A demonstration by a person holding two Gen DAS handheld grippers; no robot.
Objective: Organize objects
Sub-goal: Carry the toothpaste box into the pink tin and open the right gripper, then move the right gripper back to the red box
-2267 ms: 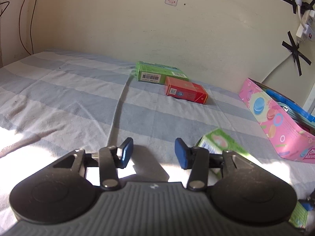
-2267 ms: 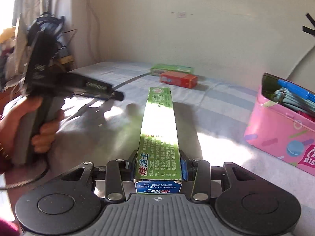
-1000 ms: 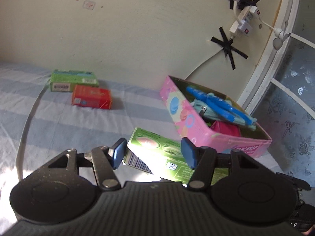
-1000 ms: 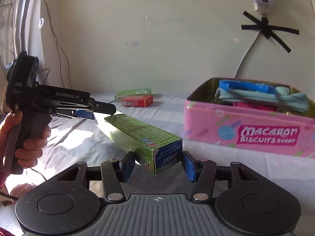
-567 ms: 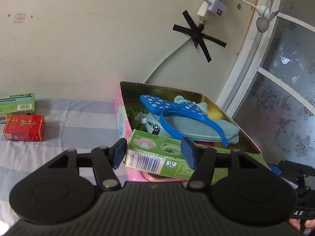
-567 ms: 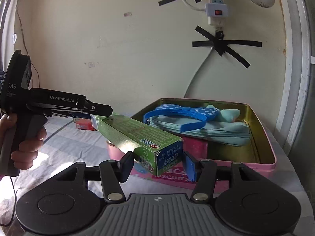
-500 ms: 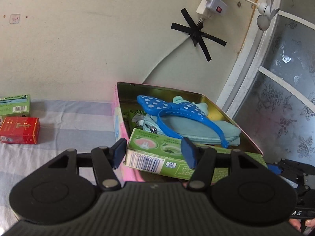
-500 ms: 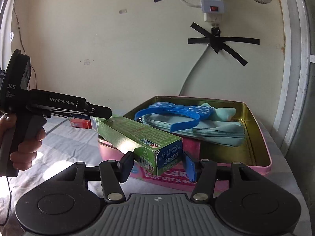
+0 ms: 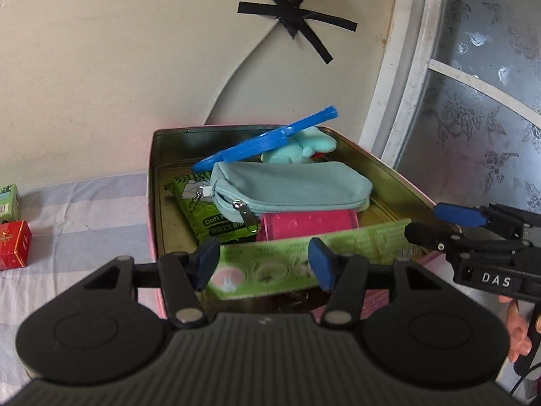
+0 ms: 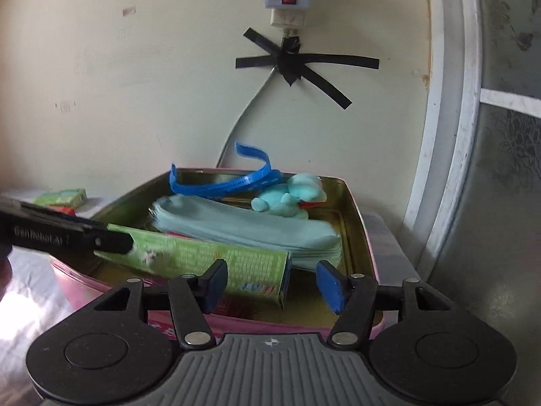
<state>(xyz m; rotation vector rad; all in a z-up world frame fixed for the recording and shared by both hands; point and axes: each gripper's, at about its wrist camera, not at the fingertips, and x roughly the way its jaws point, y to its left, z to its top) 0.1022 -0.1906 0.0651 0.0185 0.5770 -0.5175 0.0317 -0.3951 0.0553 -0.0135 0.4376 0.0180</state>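
Note:
A long green toothpaste box (image 9: 304,253) lies across the near end of the pink biscuit tin (image 9: 152,203), slightly blurred; it also shows in the right wrist view (image 10: 209,260). My left gripper (image 9: 263,265) is open, its pads on either side of the box's left end without touching. My right gripper (image 10: 270,282) is open at the box's other end, apart from it. The tin holds a light blue zip pouch (image 9: 290,191), a blue headband (image 9: 267,142), a pink item (image 9: 307,225) and a green packet (image 9: 199,213).
A red box (image 9: 13,248) and a green box (image 9: 8,201) lie on the striped cloth at the left. The wall with taped cable (image 9: 290,23) is behind the tin. A window frame (image 9: 405,67) stands at the right.
Both grippers carried the toothpaste box over the tin and lowered it in. The jaws of both grippers have opened and let go of the box.

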